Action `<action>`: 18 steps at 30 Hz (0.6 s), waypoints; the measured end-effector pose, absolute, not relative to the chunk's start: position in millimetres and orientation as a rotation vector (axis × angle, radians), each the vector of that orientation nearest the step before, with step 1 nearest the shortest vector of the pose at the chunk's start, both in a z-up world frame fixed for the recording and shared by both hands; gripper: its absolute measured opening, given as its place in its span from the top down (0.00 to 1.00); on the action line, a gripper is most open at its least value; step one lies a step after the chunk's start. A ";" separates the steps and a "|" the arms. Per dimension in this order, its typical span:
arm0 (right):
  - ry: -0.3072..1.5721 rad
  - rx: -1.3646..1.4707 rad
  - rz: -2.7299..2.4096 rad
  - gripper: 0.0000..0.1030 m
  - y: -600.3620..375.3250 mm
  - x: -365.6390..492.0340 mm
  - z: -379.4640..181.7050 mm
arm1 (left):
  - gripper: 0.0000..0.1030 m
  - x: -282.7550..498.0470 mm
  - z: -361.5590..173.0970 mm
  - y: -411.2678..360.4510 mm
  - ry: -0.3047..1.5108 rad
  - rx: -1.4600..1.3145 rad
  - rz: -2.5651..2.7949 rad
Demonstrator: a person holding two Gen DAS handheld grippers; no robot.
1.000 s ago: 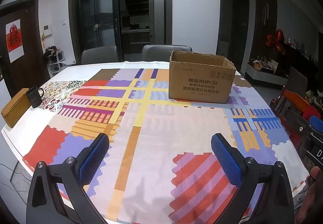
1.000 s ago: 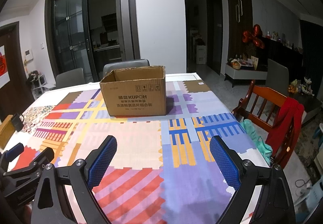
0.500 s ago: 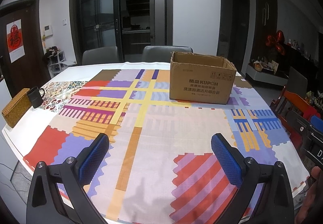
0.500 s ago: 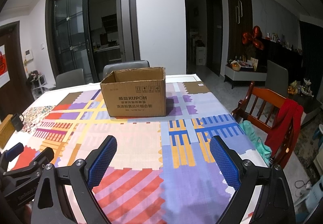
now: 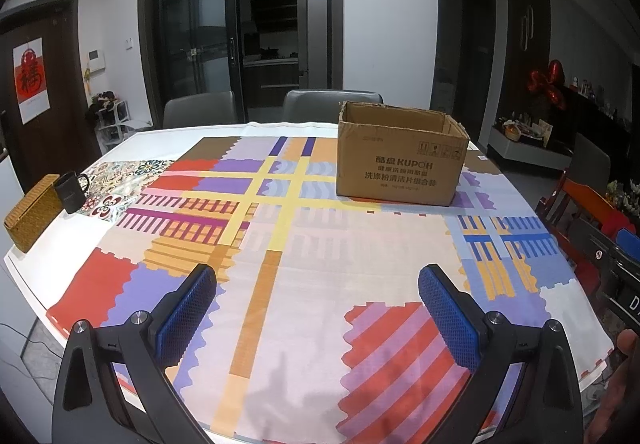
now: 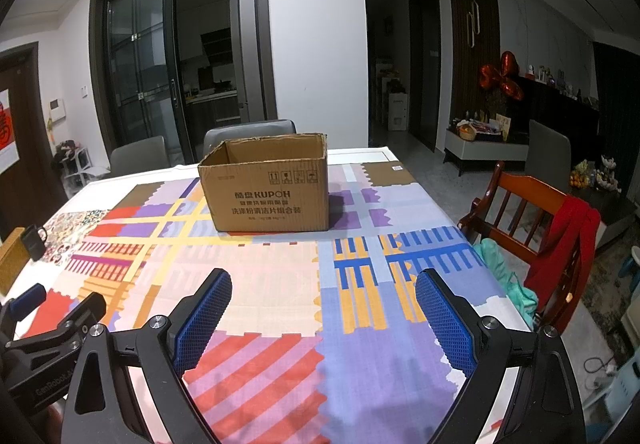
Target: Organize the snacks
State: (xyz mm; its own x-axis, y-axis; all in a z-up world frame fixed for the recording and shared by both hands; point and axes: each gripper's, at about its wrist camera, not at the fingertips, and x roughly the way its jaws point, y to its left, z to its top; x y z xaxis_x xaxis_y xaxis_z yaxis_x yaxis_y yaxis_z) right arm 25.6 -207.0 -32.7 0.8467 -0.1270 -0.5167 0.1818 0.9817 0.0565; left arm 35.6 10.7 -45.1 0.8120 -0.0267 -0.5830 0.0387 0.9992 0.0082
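Note:
An open brown cardboard box (image 5: 400, 168) printed KUPOH stands on the far part of the table with the patchwork cloth (image 5: 320, 276). It also shows in the right wrist view (image 6: 268, 192). No snacks are visible; the box's inside is hidden. My left gripper (image 5: 318, 304) is open and empty above the table's near edge. My right gripper (image 6: 324, 308) is open and empty, to the right of the left gripper (image 6: 40, 324), also near the front edge.
A dark mug (image 5: 70, 190) and a woven basket (image 5: 30, 212) sit at the table's left edge. Grey chairs (image 5: 328, 104) stand behind the table. A wooden chair (image 6: 532, 220) with a red garment (image 6: 568, 240) stands at the right.
Both grippers have stayed open and nearly still; the view shifted very slightly.

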 end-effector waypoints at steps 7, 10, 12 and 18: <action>0.537 0.104 -0.163 0.08 -207.1 25.4 -33.3 | 0.00 35.5 -45.3 11.0 0.623 0.019 -0.036; 0.536 0.104 -0.163 0.08 -206.9 25.3 -33.1 | 0.00 35.5 -45.4 10.9 0.624 0.019 -0.035; 0.537 0.105 -0.163 0.08 -207.3 25.2 -33.4 | 0.00 35.6 -45.4 11.1 0.624 0.020 -0.035; 0.537 0.104 -0.163 0.08 -207.0 25.5 -33.0 | 0.00 35.1 -45.5 11.7 0.625 0.019 -0.035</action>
